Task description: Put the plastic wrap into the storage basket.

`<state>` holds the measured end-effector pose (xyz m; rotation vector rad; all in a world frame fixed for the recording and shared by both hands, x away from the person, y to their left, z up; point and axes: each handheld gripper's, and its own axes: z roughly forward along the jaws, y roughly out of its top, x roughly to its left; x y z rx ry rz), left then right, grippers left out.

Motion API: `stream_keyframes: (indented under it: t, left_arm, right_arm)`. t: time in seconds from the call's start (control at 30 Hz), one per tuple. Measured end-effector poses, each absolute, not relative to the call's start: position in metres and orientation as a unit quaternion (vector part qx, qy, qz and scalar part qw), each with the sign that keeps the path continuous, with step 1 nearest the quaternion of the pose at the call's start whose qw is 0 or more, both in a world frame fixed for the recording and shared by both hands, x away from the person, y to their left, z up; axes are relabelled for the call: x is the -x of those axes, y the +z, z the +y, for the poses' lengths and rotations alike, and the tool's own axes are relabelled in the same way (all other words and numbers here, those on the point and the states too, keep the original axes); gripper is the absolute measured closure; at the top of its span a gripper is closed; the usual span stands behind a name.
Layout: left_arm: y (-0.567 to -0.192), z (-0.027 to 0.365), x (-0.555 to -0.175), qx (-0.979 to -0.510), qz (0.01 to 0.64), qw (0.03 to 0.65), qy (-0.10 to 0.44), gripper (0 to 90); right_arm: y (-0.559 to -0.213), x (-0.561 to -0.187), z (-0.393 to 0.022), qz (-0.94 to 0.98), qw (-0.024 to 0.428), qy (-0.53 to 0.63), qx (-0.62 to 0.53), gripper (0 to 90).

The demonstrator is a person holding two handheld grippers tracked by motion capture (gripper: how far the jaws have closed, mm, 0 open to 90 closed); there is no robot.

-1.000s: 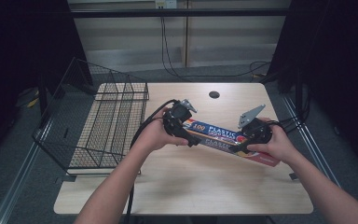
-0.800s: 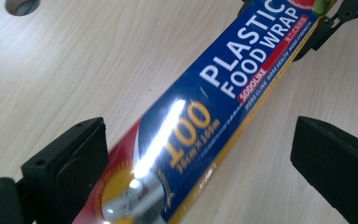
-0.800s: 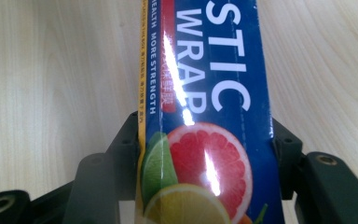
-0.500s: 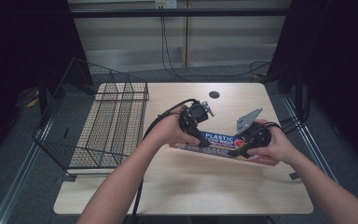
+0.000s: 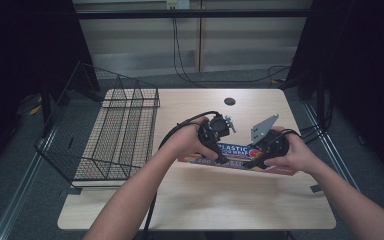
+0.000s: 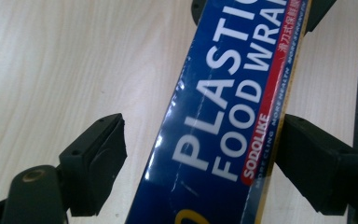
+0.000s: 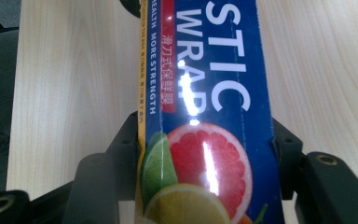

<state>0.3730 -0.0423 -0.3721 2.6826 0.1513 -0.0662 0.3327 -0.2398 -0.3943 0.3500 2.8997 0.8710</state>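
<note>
Your plastic wrap box (image 5: 237, 156) sits just above the counter (image 5: 200, 200), right of the wire basket (image 5: 115, 135). Your right gripper (image 7: 205, 154) pinches its fruit-printed end. Your left gripper (image 6: 200, 158) has just been closing around the box, one jaw touching its edge, the other still apart.

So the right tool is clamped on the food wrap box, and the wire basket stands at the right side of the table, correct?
Not quite. The right tool is clamped on the food wrap box, but the wire basket stands at the left side of the table, as the high view shows.

Wooden table (image 5: 195, 200), grey carpeted floor (image 5: 10, 165)
</note>
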Motion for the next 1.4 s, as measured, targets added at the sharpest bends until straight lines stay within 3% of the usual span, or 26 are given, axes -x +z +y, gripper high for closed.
stream_keyframes:
  t: [0.07, 0.23, 0.6, 0.63, 0.7, 0.77, 0.9, 1.03, 1.4]
  left_arm:
    - [-0.373, -0.044, -0.371, -0.973, 0.054, 0.223, -0.026, 18.7]
    - [-0.377, -0.046, -0.371, -0.974, 0.044, 0.219, -0.044, 31.0]
    - [-0.371, -0.054, -0.357, -0.982, 0.044, 0.180, -0.037, 40.0]
    - [-0.370, -0.052, -0.356, -0.981, 0.058, 0.181, -0.043, 41.0]
    - [-0.367, -0.048, -0.358, -0.982, 0.077, 0.165, -0.047, 43.2]
    - [-0.365, -0.041, -0.361, -0.986, 0.094, 0.135, -0.032, 43.3]
    - [-0.359, -0.020, -0.374, -0.977, 0.169, 0.125, -0.043, 43.3]
    - [-0.354, -0.005, -0.386, -0.968, 0.226, 0.111, -0.020, 43.3]
    - [-0.349, 0.022, -0.408, -0.934, 0.339, 0.108, 0.006, 43.3]
  right_arm:
    - [-0.395, -0.333, -0.239, 0.951, 0.045, 0.284, -0.114, 43.9]
    - [-0.394, -0.333, -0.239, 0.950, 0.044, 0.290, -0.104, 43.9]
    - [-0.394, -0.337, -0.244, 0.947, 0.023, 0.313, -0.075, 41.4]
    - [-0.394, -0.337, -0.244, 0.944, 0.014, 0.322, -0.079, 36.4]
    - [-0.387, -0.339, -0.247, 0.928, 0.015, 0.356, -0.105, 14.7]
    - [-0.385, -0.339, -0.249, 0.925, 0.017, 0.362, -0.116, 13.2]
    - [-0.382, -0.339, -0.256, 0.916, 0.031, 0.370, -0.149, 5.4]
    - [-0.383, -0.337, -0.260, 0.906, 0.050, 0.378, -0.182, 2.3]
    - [-0.405, -0.325, -0.261, 0.899, 0.062, 0.370, -0.226, 0.2]
